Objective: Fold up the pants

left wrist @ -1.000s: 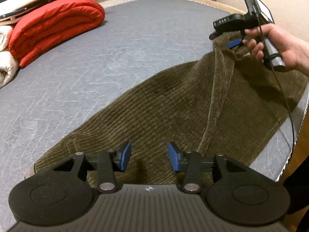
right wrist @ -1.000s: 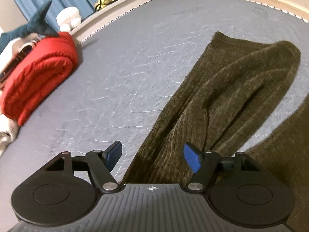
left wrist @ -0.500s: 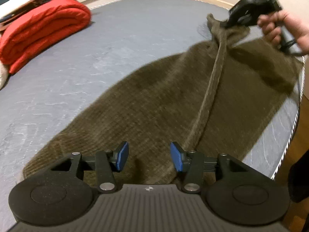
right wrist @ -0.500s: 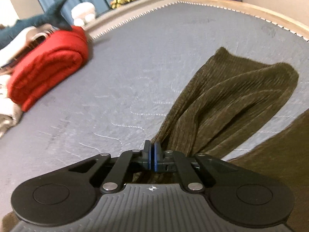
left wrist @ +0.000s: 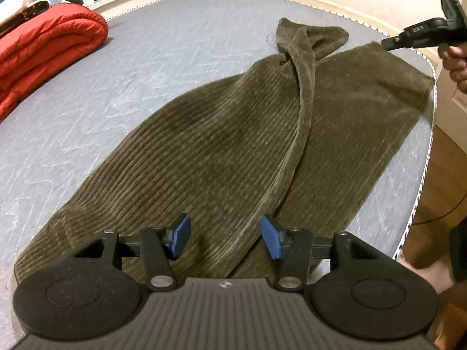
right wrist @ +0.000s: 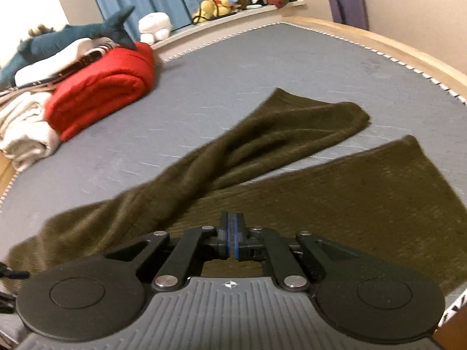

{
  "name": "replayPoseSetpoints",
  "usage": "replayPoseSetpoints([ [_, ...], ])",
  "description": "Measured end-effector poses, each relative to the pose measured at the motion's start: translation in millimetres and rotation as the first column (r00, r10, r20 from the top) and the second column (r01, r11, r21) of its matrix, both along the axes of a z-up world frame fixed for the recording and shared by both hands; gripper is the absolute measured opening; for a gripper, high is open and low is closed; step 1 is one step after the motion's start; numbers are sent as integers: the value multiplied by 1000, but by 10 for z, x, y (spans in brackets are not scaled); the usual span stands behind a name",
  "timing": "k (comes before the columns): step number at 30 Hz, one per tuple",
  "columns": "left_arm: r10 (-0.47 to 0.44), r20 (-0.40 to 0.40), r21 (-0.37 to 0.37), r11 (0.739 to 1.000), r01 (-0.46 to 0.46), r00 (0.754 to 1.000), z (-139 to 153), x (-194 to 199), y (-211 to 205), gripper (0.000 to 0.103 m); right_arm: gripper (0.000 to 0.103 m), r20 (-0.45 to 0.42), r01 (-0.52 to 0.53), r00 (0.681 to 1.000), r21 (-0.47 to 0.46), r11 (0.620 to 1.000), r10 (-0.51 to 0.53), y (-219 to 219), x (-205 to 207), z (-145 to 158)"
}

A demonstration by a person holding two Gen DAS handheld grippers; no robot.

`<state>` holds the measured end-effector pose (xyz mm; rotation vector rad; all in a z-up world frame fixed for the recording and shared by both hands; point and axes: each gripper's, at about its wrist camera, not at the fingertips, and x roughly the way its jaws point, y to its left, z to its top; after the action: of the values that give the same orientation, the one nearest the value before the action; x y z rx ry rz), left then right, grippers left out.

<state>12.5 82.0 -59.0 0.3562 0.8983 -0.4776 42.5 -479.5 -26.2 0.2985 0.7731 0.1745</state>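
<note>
Pants (left wrist: pixel 221 134) ribbed matt corduroy; mattress (left wrist: pixel 181 46) quilted grey cloth; blanket (right wrist: pixel 105 87) red cloth

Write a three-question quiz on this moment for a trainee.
1. True or false: the left gripper is open, with the pants showing between its fingers.
2. Pick one: the right gripper has its jaws A) wide apart, B) shut, C) out of view.
3. Fill in: the folded blanket lying apart from the pants is ____ in colour.

Key: 1 true; 2 B; 3 red.
</note>
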Motion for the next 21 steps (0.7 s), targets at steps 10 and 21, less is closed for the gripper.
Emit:
replayPoseSetpoints([
  [10,-6,-52,141,990,13,999,-244,38,-142,80,64,20,-3,1000,71,997,2,800,729,9],
  [21,-8,-85,204,979,26,996,-377,64,-99,83,85,-55,8,998,-99,995,-14,1603,1420,-375],
])
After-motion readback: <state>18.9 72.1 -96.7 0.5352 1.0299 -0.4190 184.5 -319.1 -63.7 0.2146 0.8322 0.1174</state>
